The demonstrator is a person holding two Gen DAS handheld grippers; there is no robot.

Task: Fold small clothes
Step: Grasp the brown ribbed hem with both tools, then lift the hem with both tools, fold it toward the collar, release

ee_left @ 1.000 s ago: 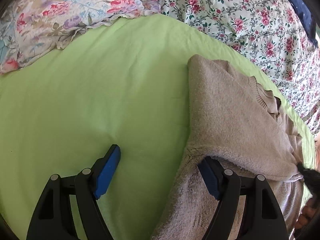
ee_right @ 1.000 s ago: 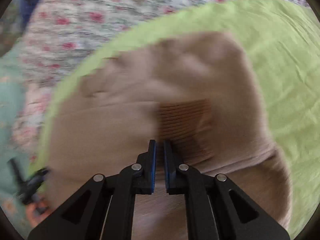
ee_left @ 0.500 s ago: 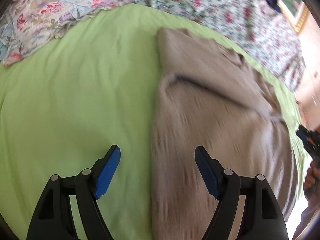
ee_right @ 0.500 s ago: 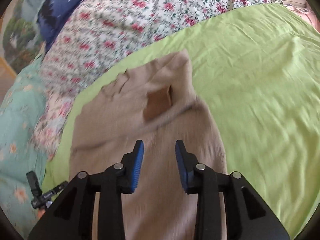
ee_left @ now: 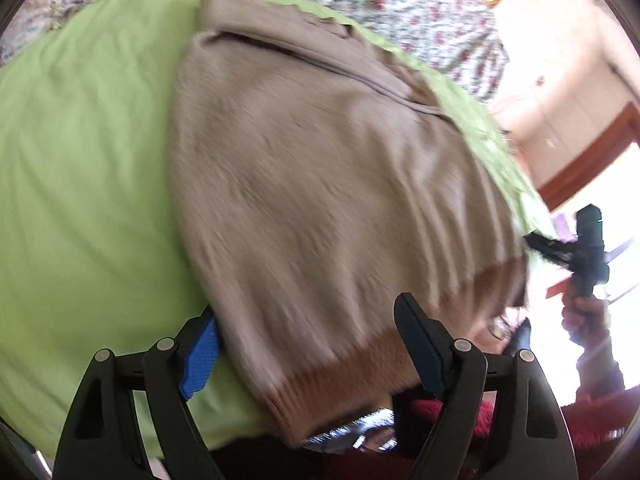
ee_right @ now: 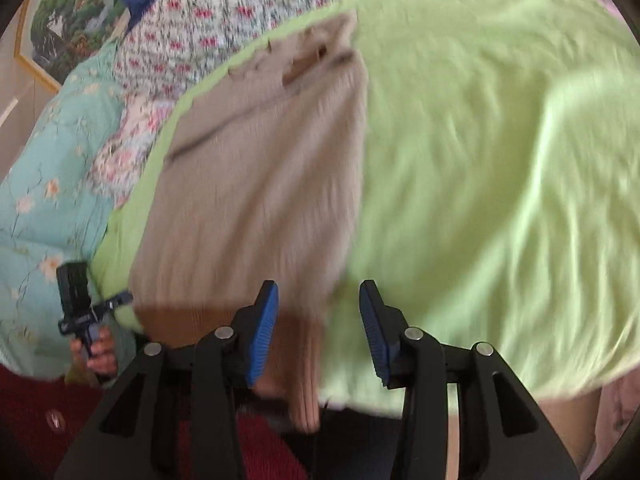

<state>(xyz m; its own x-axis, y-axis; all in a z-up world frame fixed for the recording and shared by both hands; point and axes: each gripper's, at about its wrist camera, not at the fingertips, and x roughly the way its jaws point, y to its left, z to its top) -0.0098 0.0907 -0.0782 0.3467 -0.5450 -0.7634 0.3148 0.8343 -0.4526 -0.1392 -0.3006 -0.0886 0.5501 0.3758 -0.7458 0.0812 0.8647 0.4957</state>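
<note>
- I judge that the sleeves are already folded in, and the lengthwise fold from hem to collar comes next: the beige knit sweater [ee_left: 320, 184] lies flat on the green bedsheet [ee_left: 80, 140] as a narrow strip, collar end away from me.
- My left gripper [ee_left: 308, 344] has its fingers wide apart and empty, straddling the hem's left corner; the ribbed brown hem band [ee_left: 352, 364] hangs just over the bed's near edge between them.
- My right gripper [ee_right: 320, 328] is also spread and holds nothing, sitting at the hem's right corner, with its left finger over the knit and its right finger over bare sheet.
- The next move calls for both grippers to close on the two hem corners, then lift and carry them towards the collar.
- Edges: the hem droops past the mattress edge, so I would pinch there from below.
- Room: the sheet lies open to the sweater's right; floral bedding [ee_right: 192, 40] crowds the collar end.
</note>
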